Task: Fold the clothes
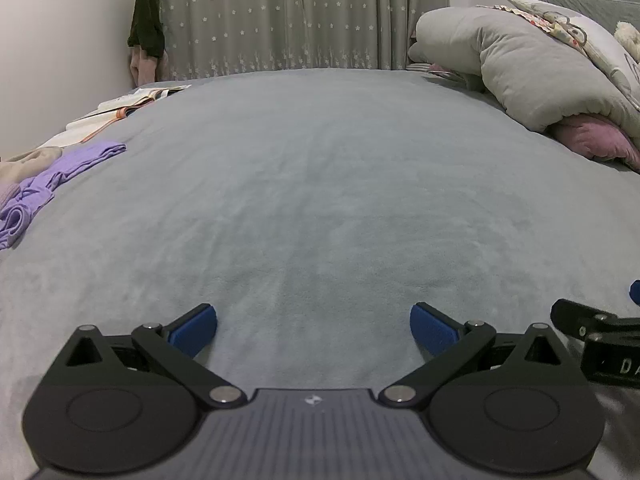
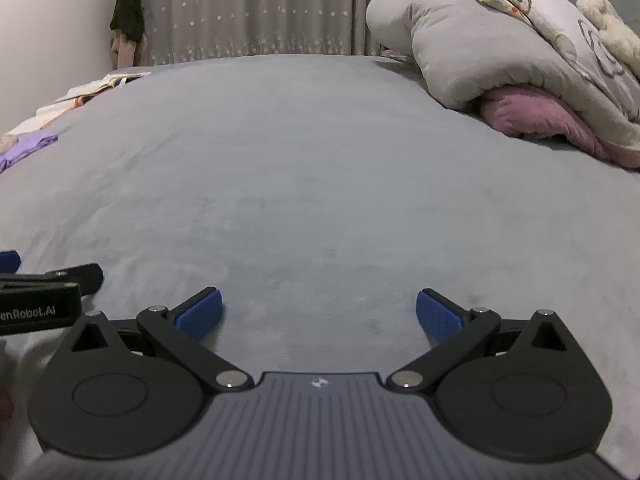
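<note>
A crumpled purple garment (image 1: 44, 184) lies at the far left of the grey bed (image 1: 320, 184), beside a beige garment (image 1: 28, 164). In the right wrist view the purple garment (image 2: 28, 148) shows only as a small patch at the left edge. My left gripper (image 1: 313, 326) hovers low over the near part of the bed, open, nothing between its blue pads (image 1: 194, 330). My right gripper (image 2: 319, 314) sits just to its right, also open and holding nothing. Each gripper shows at the edge of the other's view: the right one (image 1: 592, 332), the left one (image 2: 48, 284).
An open book (image 1: 132, 106) lies at the bed's far left corner. A grey duvet (image 1: 520, 64) is heaped over a pink pillow (image 1: 592, 140) at the right. A starred curtain (image 1: 304, 16) hangs behind, with dark clothing (image 1: 146, 20) hanging by the wall.
</note>
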Demonstrator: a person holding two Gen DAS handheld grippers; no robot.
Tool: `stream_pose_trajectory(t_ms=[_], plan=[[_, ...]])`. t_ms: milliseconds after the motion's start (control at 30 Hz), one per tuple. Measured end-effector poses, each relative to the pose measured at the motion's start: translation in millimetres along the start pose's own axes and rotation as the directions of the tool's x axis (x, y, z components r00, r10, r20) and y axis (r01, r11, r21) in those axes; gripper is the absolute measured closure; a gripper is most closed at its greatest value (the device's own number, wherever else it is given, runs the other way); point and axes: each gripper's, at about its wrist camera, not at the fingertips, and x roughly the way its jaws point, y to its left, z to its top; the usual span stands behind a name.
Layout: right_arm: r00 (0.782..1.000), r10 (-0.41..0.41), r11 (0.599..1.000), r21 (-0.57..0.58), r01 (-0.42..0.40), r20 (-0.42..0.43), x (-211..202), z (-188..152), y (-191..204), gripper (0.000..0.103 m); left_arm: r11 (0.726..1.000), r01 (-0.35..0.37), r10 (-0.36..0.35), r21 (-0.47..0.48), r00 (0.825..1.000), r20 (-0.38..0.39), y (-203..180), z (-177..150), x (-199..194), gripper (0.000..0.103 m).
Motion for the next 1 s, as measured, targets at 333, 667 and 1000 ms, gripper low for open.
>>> stream_pose_trajectory(t_ms=[333, 667, 1000], plan=[[1.0, 0.003, 1.0, 0.003, -0.003, 0.0, 1.3, -1.2, 0.4, 0.0, 1.0, -0.008, 0.008, 0.004, 1.0, 0.004, -4.4, -1.7, -0.4, 0.0], [1.0, -0.004, 1.0, -0.004, 0.004, 0.002, -0.3, -2.4, 5.5, 0.0, 1.0, -0.009, 0.009, 0.004, 1.0, 0.004, -5.0, -1.5, -1.0, 0.0], [1.0, -0.008, 1.0, -0.007, 0.008, 0.001, -1.1, -2.0, 7.2, 0.0, 1.0, -0.004, 0.004, -0.001, 1.0, 0.006, -4.1, -2.3, -0.4, 0.0]])
